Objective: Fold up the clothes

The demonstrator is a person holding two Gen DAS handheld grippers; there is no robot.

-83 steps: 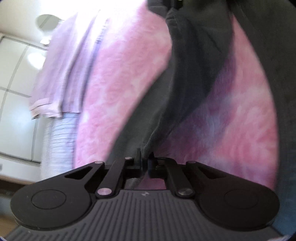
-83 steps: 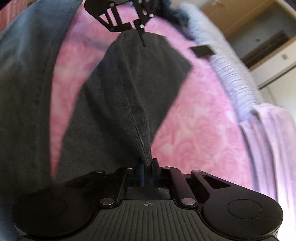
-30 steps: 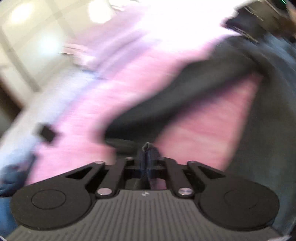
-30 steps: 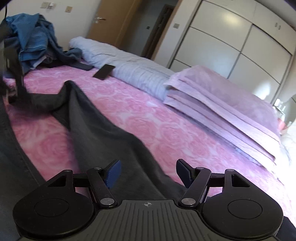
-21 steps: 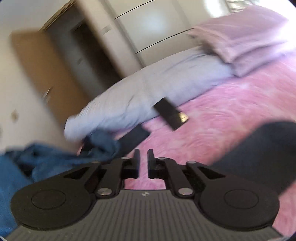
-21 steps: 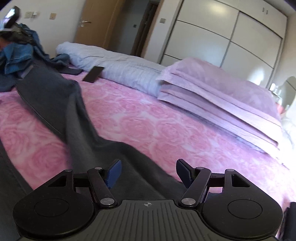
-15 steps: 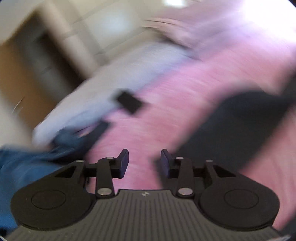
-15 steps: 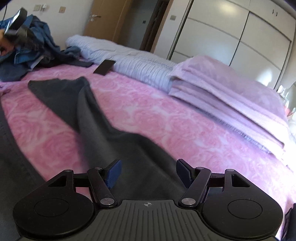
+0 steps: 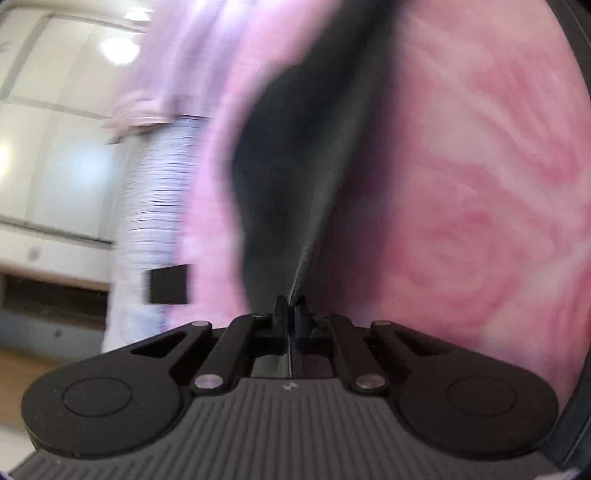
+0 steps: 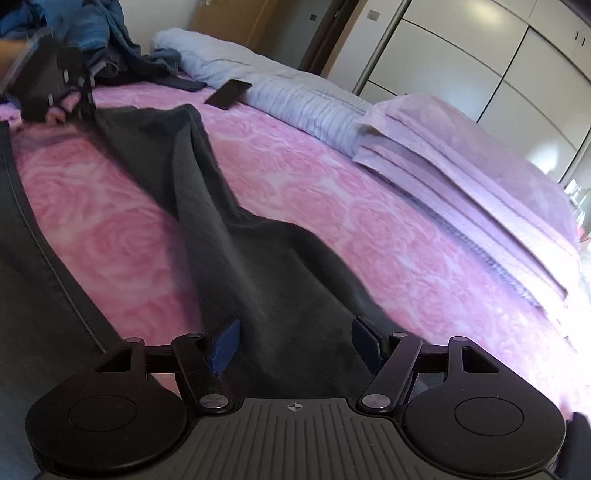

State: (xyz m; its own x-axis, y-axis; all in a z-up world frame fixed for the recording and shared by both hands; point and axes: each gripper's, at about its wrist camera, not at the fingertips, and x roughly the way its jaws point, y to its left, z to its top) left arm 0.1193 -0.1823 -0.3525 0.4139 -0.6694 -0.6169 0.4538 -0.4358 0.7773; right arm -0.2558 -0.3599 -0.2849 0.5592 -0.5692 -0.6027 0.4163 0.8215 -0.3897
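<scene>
The dark grey trousers of soft fabric (image 10: 229, 236) lay stretched over the pink rose-patterned bedspread (image 10: 314, 177), one leg running from the lower centre of the right wrist frame up to the upper left, a second leg filling the left edge; in the left wrist frame the same leg rose from the lower centre to the top, its hem edge leading straight into the jaws. The left gripper (image 9: 290, 306) had its jaws pressed together on that hem edge; in the right wrist frame it sat at the upper left, at the leg's far end. The right gripper (image 10: 295, 343) hovered over the trousers near the bottom of its frame, blue-padded fingers (image 10: 223, 345) spread wide, nothing between them. Beyond the trousers, a flat black rectangular phone (image 10: 229, 93) rested at the edge of a pale blue ribbed duvet (image 10: 295, 99); folded lilac blankets (image 10: 461, 177) were stacked at the right; crumpled blue denim clothing (image 10: 92, 29) lay in the upper left corner; white wardrobe doors (image 10: 461, 62) stood behind.
</scene>
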